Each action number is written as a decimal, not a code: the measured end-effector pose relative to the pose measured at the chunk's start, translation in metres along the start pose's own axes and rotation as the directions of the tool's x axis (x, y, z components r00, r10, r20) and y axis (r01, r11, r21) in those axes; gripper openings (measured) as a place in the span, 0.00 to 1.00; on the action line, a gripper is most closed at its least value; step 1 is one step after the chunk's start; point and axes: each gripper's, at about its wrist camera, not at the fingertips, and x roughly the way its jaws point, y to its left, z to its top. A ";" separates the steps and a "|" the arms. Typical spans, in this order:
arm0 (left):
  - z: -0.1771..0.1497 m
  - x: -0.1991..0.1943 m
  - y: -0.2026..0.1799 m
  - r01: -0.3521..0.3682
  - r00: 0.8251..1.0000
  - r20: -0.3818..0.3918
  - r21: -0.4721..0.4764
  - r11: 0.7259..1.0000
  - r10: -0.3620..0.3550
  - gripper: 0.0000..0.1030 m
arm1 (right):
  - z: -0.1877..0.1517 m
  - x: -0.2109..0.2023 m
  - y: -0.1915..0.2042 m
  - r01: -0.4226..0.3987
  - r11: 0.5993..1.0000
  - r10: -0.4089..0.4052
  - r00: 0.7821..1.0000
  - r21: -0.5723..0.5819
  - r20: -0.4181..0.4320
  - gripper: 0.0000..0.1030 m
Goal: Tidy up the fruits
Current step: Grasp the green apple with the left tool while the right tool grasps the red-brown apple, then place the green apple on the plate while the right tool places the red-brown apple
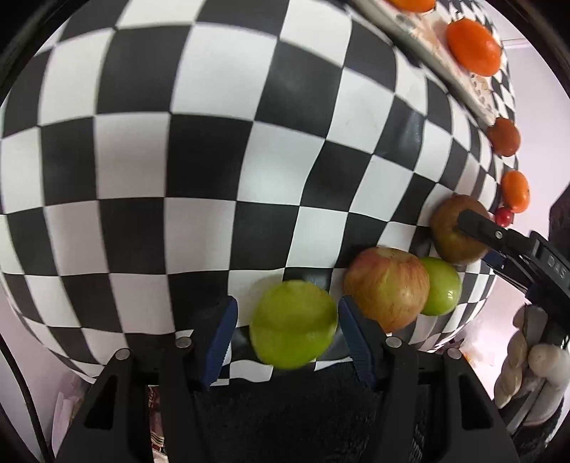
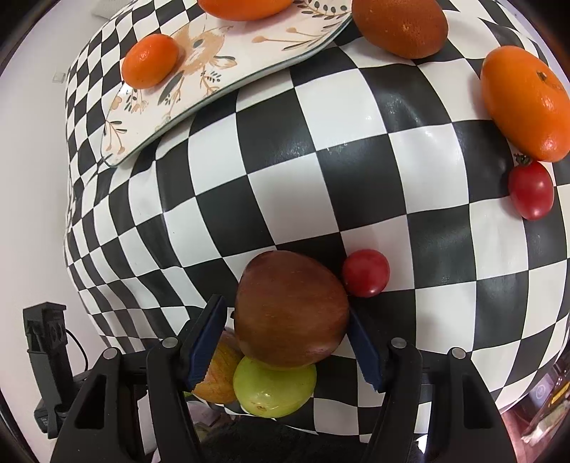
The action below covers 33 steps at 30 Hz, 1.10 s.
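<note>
My left gripper (image 1: 286,331) is open around a green apple (image 1: 294,329) on the checkered cloth; a small gap shows at the left pad. Beside it lie a red-yellow apple (image 1: 386,286) and a smaller green apple (image 1: 441,286). My right gripper (image 2: 286,338) stands around a dark red-brown apple (image 2: 290,310), its pads close to the sides; contact is unclear. It also shows in the left wrist view (image 1: 454,228). The small green apple (image 2: 274,388) and red-yellow apple (image 2: 219,370) lie just below it.
A patterned plate (image 2: 249,46) at the back holds oranges (image 2: 149,60). More oranges (image 2: 523,103) and a brownish one (image 2: 399,25) lie at the right, with cherry tomatoes (image 2: 365,272) (image 2: 530,188) near the brown apple. The table edge is close below.
</note>
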 end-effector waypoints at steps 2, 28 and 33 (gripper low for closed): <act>-0.005 -0.009 -0.004 -0.002 1.000 0.011 0.037 0.999 0.002 0.55 | 0.001 -0.002 -0.001 -0.005 1.000 0.005 1.000 0.000 0.002 0.67; 0.003 -0.040 -0.036 -0.164 0.962 0.239 0.115 0.980 0.133 0.51 | -0.013 -0.023 0.020 0.044 0.990 -0.031 0.995 -0.137 0.096 0.59; 0.030 -0.084 -0.056 -0.113 0.950 0.303 0.135 0.984 0.068 0.51 | 0.000 -0.058 0.032 -0.027 0.989 0.049 0.988 -0.148 0.148 0.59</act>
